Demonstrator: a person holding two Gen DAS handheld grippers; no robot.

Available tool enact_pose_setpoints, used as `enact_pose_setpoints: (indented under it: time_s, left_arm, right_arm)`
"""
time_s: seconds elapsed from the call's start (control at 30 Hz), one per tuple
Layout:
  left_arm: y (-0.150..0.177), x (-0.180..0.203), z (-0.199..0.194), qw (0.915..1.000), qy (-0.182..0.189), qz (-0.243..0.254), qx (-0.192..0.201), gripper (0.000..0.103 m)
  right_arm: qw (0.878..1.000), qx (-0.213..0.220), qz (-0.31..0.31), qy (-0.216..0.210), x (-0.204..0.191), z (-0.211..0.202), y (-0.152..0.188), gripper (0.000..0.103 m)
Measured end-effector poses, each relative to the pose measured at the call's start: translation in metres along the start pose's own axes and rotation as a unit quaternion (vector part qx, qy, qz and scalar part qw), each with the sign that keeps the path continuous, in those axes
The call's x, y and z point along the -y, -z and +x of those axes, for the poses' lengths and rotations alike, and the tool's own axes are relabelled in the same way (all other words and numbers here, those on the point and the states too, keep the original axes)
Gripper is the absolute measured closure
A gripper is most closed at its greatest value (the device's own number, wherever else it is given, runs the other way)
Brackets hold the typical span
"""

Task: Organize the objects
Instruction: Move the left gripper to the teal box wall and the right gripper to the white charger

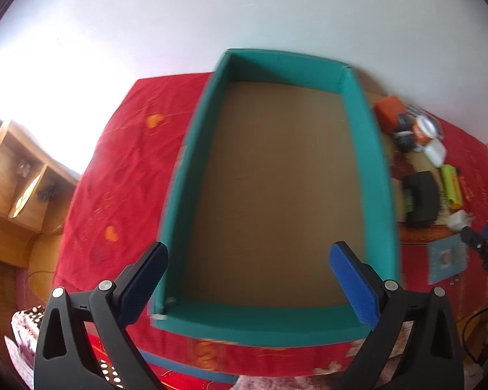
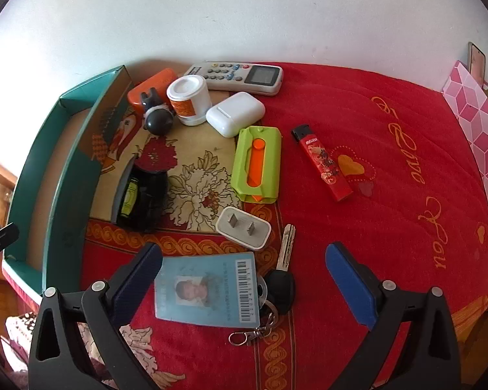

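Left tongs point(image 1: 249, 279) wide open, empty, over teal box point(image 1: 371, 149) near edge. Right tongs point(image 2: 244, 273) wide open, empty, straddling ID card point(image 2: 208, 289); bare red cloth point(image 2: 390, 130) to their right.

The box point(image 2: 71, 175) sits on the cloth point(image 2: 390, 149), left of all loose items. Behind, against the wall, lies the remote point(image 2: 237, 76). In front of it stand the jar point(image 2: 188, 99) and the case point(image 2: 235, 113), just beside each other. The lighter point(image 2: 322, 162) lies right of the cutter point(image 2: 257, 165). The plug point(image 2: 244, 227) lies in front of the cutter. Nearest are the card point(image 2: 208, 289) and, at its right edge, the key point(image 2: 281, 273).
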State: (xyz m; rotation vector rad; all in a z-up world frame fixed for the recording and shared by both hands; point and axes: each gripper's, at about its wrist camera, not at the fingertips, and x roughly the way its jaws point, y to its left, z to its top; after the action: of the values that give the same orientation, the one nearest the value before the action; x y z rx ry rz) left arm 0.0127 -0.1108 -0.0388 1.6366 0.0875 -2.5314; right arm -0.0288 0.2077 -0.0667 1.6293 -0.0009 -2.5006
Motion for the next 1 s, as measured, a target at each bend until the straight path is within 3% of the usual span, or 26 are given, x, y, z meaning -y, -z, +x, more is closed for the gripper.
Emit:
enact_pose_setpoints:
  time_s: [0.13,0.3,0.47,0.63,0.83,0.93,1.0]
  left_arm:
    - [0.008,-0.024,0.006,0.9996,-0.020,-0.019,-0.011,0.003]
    - [0.013,-0.049,0.012,0.9984,-0.038,-0.038,-0.017,0.004]
    - [0.017,-0.063,0.022,0.9984,-0.030,-0.037,-0.031,0.007]
    - [0.016,-0.063,0.033,0.9983,-0.017,-0.032,-0.046,0.014]
    - [0.021,-0.063,0.045,0.9974,0.008,-0.017,-0.070,0.034]
    - [0.021,-0.064,0.051,0.9956,0.036,-0.018,-0.084,0.043]
    - [0.019,-0.059,0.051,0.9960,0.036,0.004,-0.082,0.063]
  right_arm:
    - [1.000,-0.004,0.005,0.002,-0.001,0.005,0.000,0.008]
    - [1.000,-0.010,0.005,0.003,-0.007,0.011,0.000,0.009]
    - [1.000,-0.014,0.009,0.006,-0.010,0.014,-0.001,0.009]
    - [1.000,-0.017,0.017,0.012,-0.008,0.016,0.000,0.019]
    - [0.999,-0.033,0.028,0.009,-0.004,0.019,0.000,0.041]
    - [0.999,-0.035,0.032,0.006,-0.004,0.021,-0.002,0.046]
    - [0.999,-0.034,0.024,0.013,-0.006,0.022,-0.004,0.048]
